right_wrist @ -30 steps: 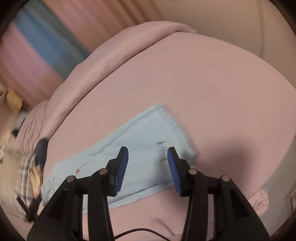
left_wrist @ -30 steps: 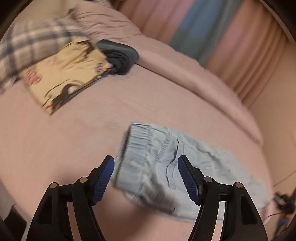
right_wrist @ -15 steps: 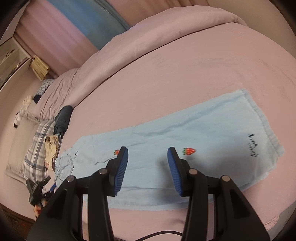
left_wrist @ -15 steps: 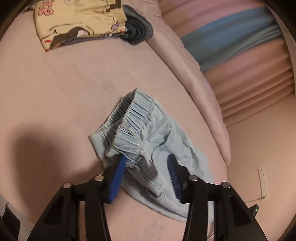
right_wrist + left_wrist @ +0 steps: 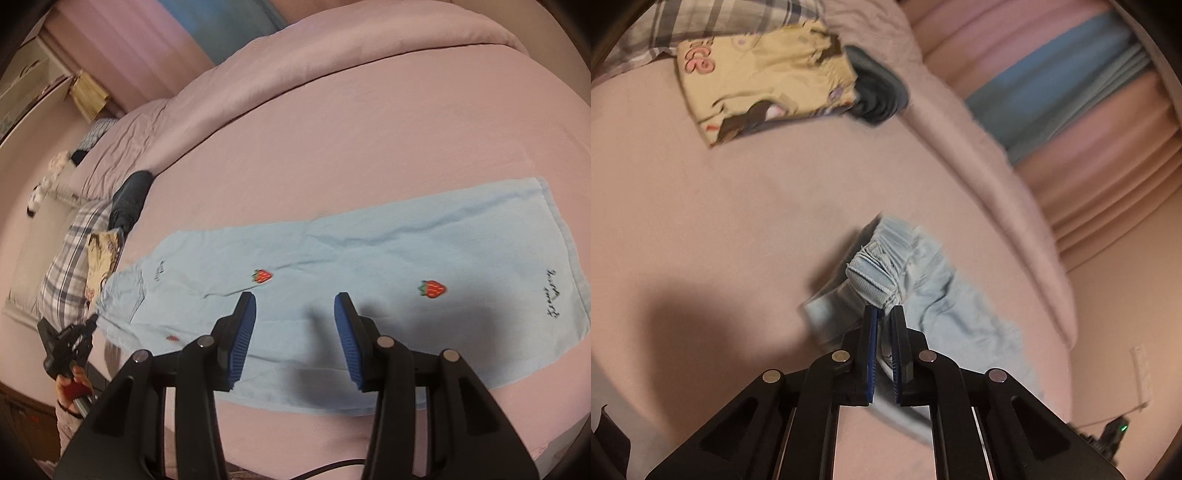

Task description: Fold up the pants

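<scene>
A: Item one, the pants [image 5: 369,273]?
B: Light blue, laid flat lengthwise on the bed [image 5: 406,122], two red strawberry patches [image 5: 432,288] and dark script near the hem. The waistband [image 5: 882,269] is bunched up right at the tips of the left gripper [image 5: 882,314].
A: State of that gripper?
B: Jaws pinched nearly together, clamped on the waistband fabric. In the right wrist view it shows small at the far waist end [image 5: 79,332], a hand [image 5: 72,387] on its handle.
A: The right gripper [image 5: 295,314]?
B: Jaws partly apart, nothing between them, hovering above the mid-leg; its shadow falls on the cloth just ahead.
A: Beyond the pants?
B: Past the left gripper: a yellow printed cloth [image 5: 764,77], a dark folded garment [image 5: 879,96] touching it, a plaid pillow [image 5: 713,22]. Farther off, pink and blue curtains [image 5: 1071,92].
</scene>
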Tool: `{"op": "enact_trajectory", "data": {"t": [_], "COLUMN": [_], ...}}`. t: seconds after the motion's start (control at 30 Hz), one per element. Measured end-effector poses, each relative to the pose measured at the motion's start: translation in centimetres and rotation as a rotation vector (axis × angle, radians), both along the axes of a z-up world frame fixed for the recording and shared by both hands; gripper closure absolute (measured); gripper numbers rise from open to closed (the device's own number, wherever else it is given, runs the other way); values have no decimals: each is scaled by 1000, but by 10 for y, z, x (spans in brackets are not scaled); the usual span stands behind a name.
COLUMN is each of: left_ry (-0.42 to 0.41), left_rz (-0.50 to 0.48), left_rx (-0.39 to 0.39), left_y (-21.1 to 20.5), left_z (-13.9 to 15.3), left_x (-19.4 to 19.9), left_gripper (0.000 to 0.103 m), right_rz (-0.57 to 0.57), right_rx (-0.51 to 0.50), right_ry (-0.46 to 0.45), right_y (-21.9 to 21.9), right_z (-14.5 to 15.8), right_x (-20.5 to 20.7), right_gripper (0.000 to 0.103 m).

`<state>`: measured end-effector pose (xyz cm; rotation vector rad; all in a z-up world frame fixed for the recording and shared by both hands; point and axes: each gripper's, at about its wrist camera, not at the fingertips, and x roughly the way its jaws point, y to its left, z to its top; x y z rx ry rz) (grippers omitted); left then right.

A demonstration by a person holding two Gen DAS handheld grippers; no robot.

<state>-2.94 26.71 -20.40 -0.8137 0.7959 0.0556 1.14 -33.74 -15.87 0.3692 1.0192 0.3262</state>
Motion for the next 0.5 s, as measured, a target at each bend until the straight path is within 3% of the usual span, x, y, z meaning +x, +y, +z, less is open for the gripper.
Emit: {"op": "enact_trajectory", "data": {"t": [0.07, 0.17, 0.23, 0.27, 0.33, 0.37, 0.47, 0.5], "left_ry": [70, 100, 106, 103, 73, 14, -68, -80], "left_rz": [-29, -21, -27, -30, -34, -70, -215, -262], "left_rx": [29, 30, 122, 230, 360, 402, 407, 394], "left_y": [-6, -2, -4, -8, -17, -28, -66, -81], "left_z": [-12, -9, 8, 23, 48, 65, 81, 81], "left_x": [0, -8, -12, -13, -12, -9, 16, 27], "left_gripper": [98, 97, 97, 97, 97, 97, 94, 85], "right_rz": [16, -10, -19, -15, 7, 18, 90, 115], "right_rx": [-28, -103, -85, -80, -93, -90, 64, 110], "right_ry": [28, 124, 169, 165, 116, 91, 68, 72], "right_y": [5, 1, -4, -7, -7, -6, 8, 20], "right_z": [-8, -33, -40, -37, -24, -16, -3, -1], "right_x": [3, 11, 12, 12, 15, 18, 44, 57], "right_gripper": [58, 58, 58, 58, 58, 57, 54, 52]}}
